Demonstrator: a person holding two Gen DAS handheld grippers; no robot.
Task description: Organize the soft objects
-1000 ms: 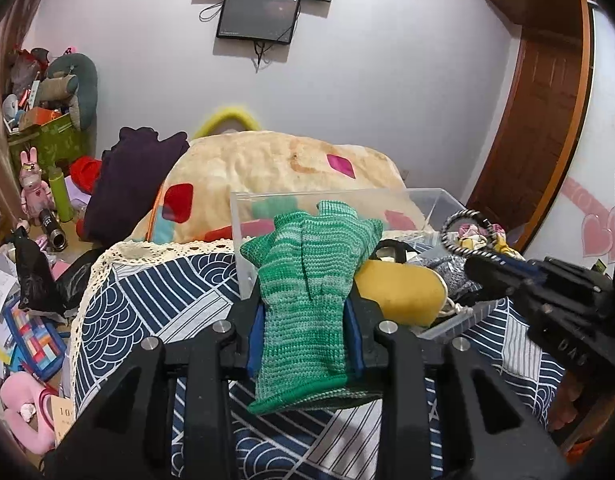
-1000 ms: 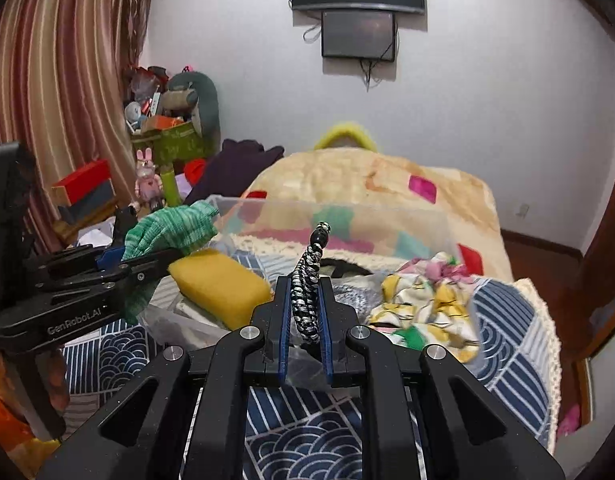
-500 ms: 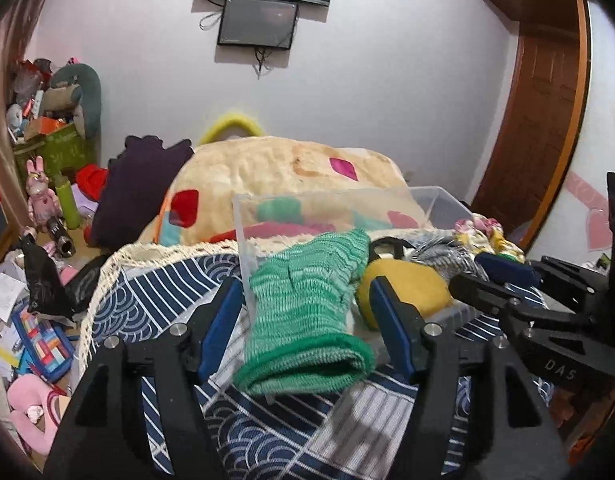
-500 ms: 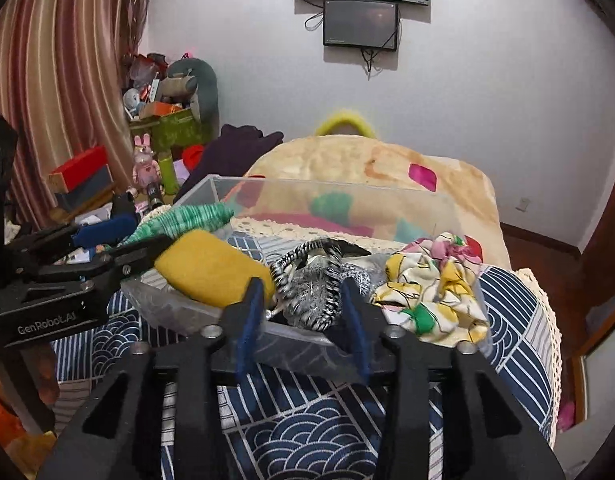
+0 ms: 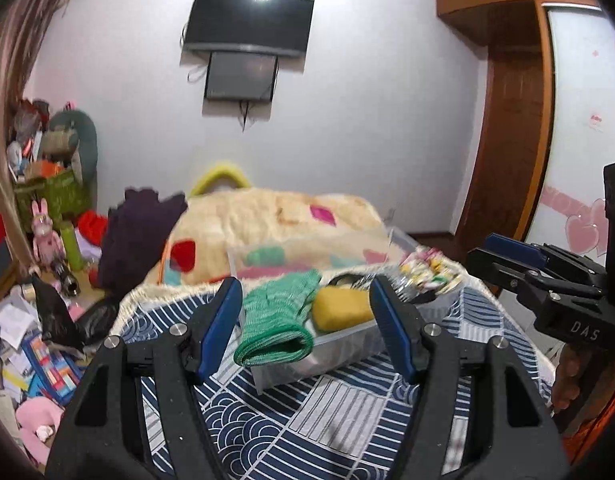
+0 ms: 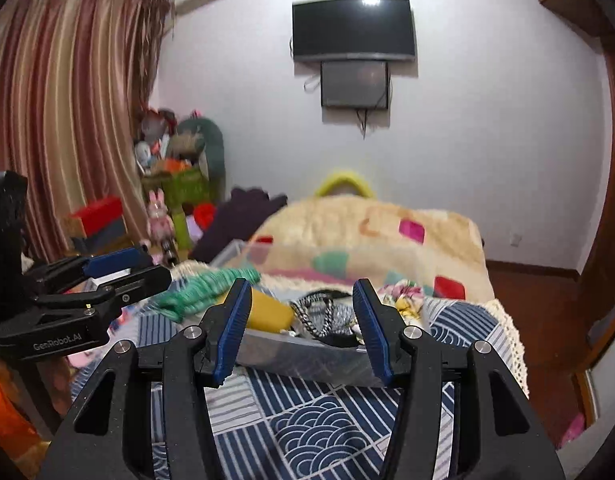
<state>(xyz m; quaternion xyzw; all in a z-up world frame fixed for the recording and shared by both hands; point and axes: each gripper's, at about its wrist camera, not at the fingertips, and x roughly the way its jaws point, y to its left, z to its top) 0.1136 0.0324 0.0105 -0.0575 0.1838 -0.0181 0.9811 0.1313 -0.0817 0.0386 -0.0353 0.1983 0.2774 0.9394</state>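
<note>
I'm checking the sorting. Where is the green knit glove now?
In the left wrist view the green knit glove lies draped over the left end of the clear plastic bin, cuff hanging outside, right beside the yellow sponge.

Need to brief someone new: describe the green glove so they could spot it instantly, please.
On the bed's blue-and-white patterned cover sits a clear plastic box. The green knit glove hangs over the box's left near corner, its rolled cuff outside. Beside it lies a smooth yellow sponge; the glove alone is ribbed, green and half out.
</note>
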